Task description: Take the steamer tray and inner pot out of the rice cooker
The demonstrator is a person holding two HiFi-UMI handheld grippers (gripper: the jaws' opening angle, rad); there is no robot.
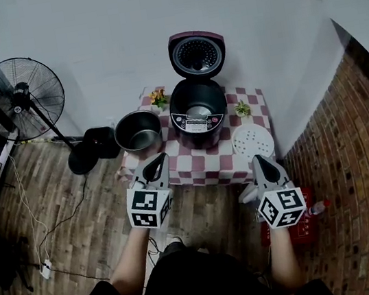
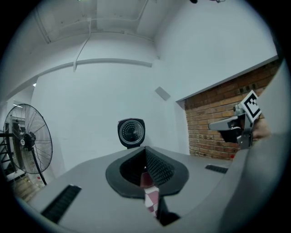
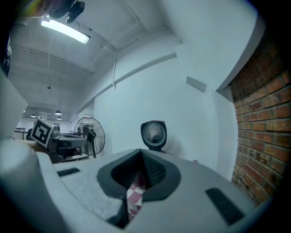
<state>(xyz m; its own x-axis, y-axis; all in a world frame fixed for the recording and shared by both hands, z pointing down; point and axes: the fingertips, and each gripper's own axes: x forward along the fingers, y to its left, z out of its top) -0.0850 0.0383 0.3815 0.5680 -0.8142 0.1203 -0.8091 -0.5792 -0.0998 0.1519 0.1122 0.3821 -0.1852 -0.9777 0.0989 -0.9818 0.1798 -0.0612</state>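
The black rice cooker (image 1: 198,115) stands open on the checkered table (image 1: 205,166), its lid (image 1: 197,54) upright. To its left the metal inner pot (image 1: 138,130) sits on the table. The white perforated steamer tray (image 1: 252,141) lies to the cooker's right. My left gripper (image 1: 156,159) hovers shut and empty at the table's front edge, just in front of the pot. My right gripper (image 1: 259,160) is shut and empty just in front of the tray. Both gripper views look level past shut jaws to the raised lid (image 2: 131,132) (image 3: 153,134).
Two small plants (image 1: 159,98) (image 1: 242,108) flank the cooker. A standing fan (image 1: 25,92) and a dark stool (image 1: 94,147) are to the left, with cables on the wooden floor. A brick wall (image 1: 352,151) runs along the right. A red item (image 1: 301,229) lies by my right arm.
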